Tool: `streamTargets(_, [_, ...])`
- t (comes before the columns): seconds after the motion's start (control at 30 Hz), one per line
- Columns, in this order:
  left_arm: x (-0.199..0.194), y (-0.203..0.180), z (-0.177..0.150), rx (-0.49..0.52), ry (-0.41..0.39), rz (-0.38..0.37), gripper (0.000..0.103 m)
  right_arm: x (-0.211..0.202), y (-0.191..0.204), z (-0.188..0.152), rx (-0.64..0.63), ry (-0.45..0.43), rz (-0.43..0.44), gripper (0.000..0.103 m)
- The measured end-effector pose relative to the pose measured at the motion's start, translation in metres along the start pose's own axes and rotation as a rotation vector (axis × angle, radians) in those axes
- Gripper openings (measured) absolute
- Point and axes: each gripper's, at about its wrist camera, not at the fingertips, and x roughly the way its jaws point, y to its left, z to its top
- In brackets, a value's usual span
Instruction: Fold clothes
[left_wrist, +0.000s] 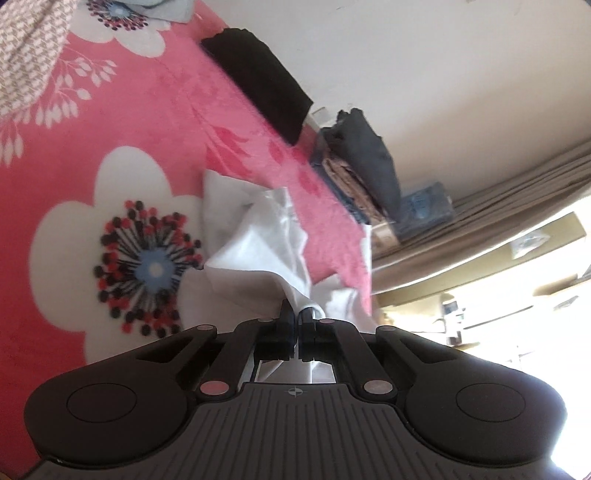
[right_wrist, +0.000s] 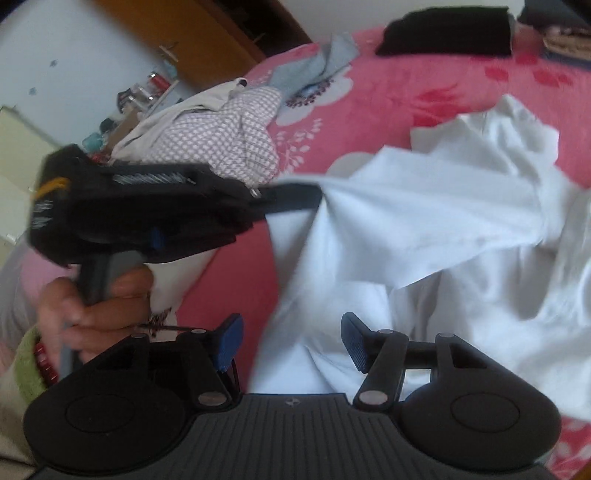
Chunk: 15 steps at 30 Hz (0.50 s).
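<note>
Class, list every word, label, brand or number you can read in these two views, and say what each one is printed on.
None can be read.
White marks on the left tool's black body: too blurred.
Blue packet on the shelf: print too small.

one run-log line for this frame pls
left hand-held gripper: shut on white garment | right hand-held gripper: open over garment, nothing pinched | surface: pink floral blanket

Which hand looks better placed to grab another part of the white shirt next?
The right. Its gripper is open and empty just above the white shirt, while the left gripper is already shut on a pinch of it.
</note>
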Motion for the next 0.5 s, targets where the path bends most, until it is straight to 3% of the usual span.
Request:
streamTargets(0.07, [0.0, -0.001, 0.001, 0.008, -0.001, 0.002, 0.0, 0.004, 0.004, -0.001, -0.009, -0.018, -0.002, 0.059])
streamTargets(0.17, [0.003, 0.002, 0.001, 0.011, -0.009, 0.024, 0.0, 0.011, 0.009, -0.002, -0.024, -0.019, -0.036, 0.045])
streamTargets(0.33, [0.003, 0.011, 0.004, -0.032, -0.021, 0.033, 0.0, -0.007, 0.014, -0.01, -0.064, -0.088, -0.154, 0.045])
streamTargets(0.43, [0.005, 0.011, 0.007, -0.039, -0.021, 0.037, 0.0, -0.025, 0.016, -0.016, -0.059, -0.157, -0.131, 0.045])
streamTargets(0.5, [0.005, 0.01, 0.007, -0.039, -0.019, 0.039, 0.0, -0.027, 0.016, -0.022, -0.055, -0.142, -0.11, 0.045])
